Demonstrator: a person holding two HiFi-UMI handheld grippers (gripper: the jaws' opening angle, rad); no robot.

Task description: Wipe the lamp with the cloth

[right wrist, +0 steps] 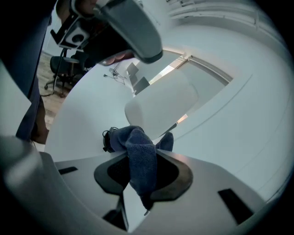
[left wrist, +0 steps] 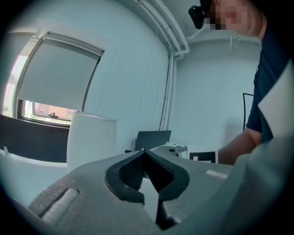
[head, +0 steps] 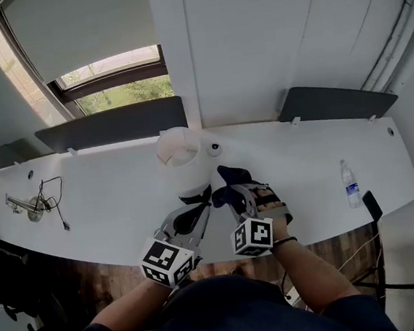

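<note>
A white lamp (head: 180, 156) with a cylindrical shade stands on the white desk (head: 108, 201), just ahead of both grippers. My right gripper (head: 230, 195) is shut on a dark blue cloth (head: 232, 182), which hangs beside the lamp's lower right. In the right gripper view the cloth (right wrist: 138, 140) is pinched in the right gripper (right wrist: 142, 153), with the lamp shade (right wrist: 161, 108) close behind. My left gripper (head: 197, 199) sits low at the lamp's foot. In its own view the left gripper (left wrist: 145, 154) is shut on nothing, and the shade (left wrist: 89, 137) stands to the left, apart from it.
A water bottle (head: 350, 183) and a dark flat object (head: 372, 206) lie at the desk's right end. A metal fitting with a cable (head: 33, 207) lies at the left. Dark divider panels (head: 114, 123) line the back edge. A small round object (head: 214, 148) sits behind the lamp.
</note>
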